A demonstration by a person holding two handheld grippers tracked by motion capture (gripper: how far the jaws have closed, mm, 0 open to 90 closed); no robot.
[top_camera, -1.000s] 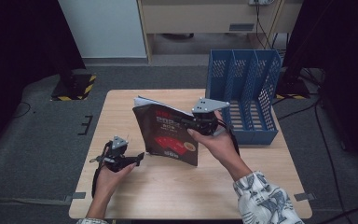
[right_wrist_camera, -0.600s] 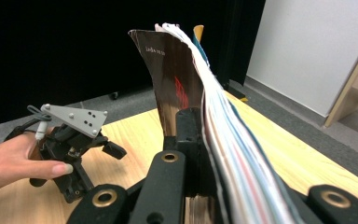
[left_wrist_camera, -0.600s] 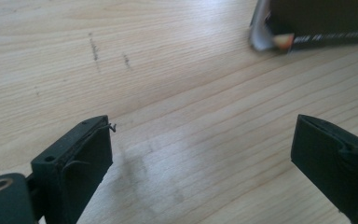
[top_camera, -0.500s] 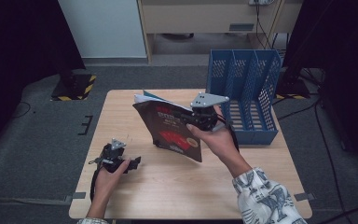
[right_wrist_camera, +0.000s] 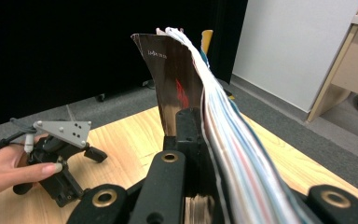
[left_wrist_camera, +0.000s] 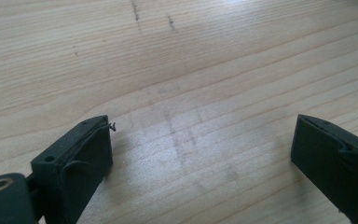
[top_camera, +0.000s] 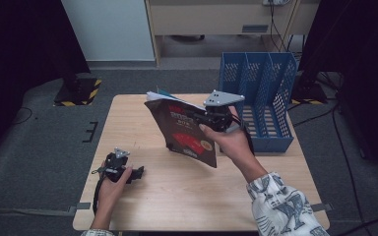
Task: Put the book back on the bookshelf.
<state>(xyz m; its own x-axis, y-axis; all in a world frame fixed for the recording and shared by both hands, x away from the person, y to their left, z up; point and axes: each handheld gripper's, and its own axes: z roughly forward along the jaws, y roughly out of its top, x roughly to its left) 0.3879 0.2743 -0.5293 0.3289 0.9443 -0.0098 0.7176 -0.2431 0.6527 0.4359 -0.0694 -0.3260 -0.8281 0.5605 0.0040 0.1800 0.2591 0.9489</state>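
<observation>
A dark-covered book (top_camera: 184, 137) with red print hangs tilted above the middle of the wooden table (top_camera: 177, 196). My right gripper (top_camera: 196, 117) is shut on its upper edge. In the right gripper view the black jaws (right_wrist_camera: 200, 135) clamp the cover and fanned pages of the book (right_wrist_camera: 177, 70). My left gripper (top_camera: 139, 173) rests low at the table's front left, held by a hand. Its jaws have just been opening. In the left gripper view they stand wide apart (left_wrist_camera: 205, 158) with nothing between them, just over bare wood (left_wrist_camera: 191, 56). The right gripper view also takes in the left gripper (right_wrist_camera: 93, 156).
A blue slotted file rack (top_camera: 263, 93) stands at the table's back right, close behind the right hand. A patterned sleeve (top_camera: 280, 206) comes in at the bottom right. Dark floor surrounds the table, and a cabinet lines the far wall.
The left hand has sunk toward the table and drawn a little nearer the front edge, its jaws spreading wider. The right hand and book have hardly shifted.
</observation>
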